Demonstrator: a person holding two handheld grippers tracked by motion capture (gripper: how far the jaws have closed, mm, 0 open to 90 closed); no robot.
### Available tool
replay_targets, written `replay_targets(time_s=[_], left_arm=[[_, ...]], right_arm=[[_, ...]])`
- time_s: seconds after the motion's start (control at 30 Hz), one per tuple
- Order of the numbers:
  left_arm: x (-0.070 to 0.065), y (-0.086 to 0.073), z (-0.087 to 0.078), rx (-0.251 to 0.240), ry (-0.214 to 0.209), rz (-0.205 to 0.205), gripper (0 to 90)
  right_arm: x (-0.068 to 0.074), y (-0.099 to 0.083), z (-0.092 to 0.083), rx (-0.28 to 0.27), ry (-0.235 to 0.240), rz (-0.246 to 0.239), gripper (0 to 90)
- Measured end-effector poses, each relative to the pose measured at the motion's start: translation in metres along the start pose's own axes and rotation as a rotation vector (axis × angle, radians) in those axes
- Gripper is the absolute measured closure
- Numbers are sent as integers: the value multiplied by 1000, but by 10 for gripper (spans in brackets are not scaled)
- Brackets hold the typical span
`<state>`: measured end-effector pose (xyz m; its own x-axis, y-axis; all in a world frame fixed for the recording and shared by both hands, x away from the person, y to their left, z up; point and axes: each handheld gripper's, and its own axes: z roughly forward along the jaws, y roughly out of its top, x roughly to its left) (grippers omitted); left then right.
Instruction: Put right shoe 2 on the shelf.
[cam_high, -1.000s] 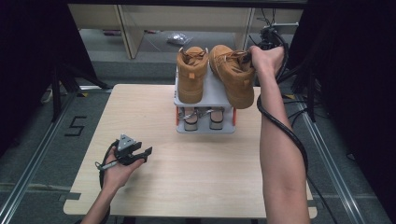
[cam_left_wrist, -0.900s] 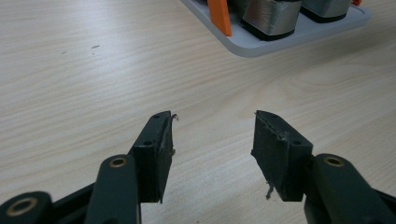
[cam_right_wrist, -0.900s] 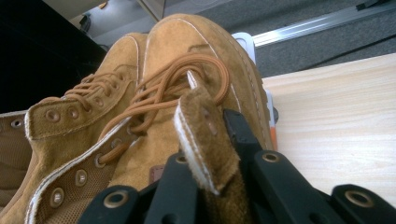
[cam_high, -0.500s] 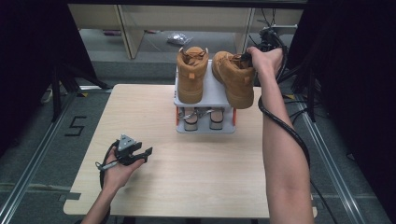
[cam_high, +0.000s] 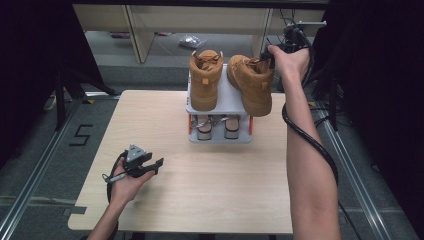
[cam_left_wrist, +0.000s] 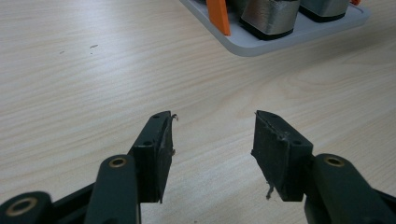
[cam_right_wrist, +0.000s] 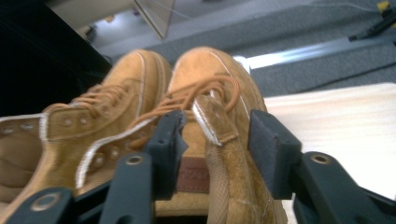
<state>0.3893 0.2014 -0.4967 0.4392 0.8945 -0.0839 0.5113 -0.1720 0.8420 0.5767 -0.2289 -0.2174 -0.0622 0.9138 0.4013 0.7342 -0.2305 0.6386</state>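
We see the right gripper (cam_high: 270, 59) with its fingers just spreading around the collar of the right boot (cam_high: 252, 82), no longer pinching it, atop the small rack (cam_high: 218, 102), while the left gripper (cam_high: 150, 165) rests on the surface (cam_high: 210, 185), fingers spread and holding nothing.

**Two boots up top, rack at the far middle of the table**

You've got the shoe rack (cam_high: 218, 102) standing at the far middle of the table (cam_high: 200, 190). On its top shelf sit two boots side by side: the left boot (cam_high: 205, 80) lies straight, the right boot (cam_high: 251, 84) angled, its toe hanging over the rack's near right corner. Underneath, on the lower shelf, a pair of sandals (cam_high: 215, 126) sits side by side. Your right gripper (cam_right_wrist: 215, 135) is behind the right boot, jaws just opening, its collar between them. Your left gripper (cam_high: 142, 162) rests near the table's near left, well apart from the rack.
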Motion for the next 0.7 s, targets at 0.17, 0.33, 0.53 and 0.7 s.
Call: replay_targets(time_s=[0.17,0.33,0.53,0.7], left_arm=[[0,0,0,-6,-2,-3,472],[-1,0,0,-7,-4,1,473],[-2,0,0,-9,-2,2,474],[-1,-1,0,-8,-2,3,474]], right_arm=[[-5,-3,-21,-52,16,-12,694],[-15,-9,-38,-64,40,-11,872],[-33,-19,-41,-13,13,-17,900],[-50,-39,-32,45,-4,-40,900]])
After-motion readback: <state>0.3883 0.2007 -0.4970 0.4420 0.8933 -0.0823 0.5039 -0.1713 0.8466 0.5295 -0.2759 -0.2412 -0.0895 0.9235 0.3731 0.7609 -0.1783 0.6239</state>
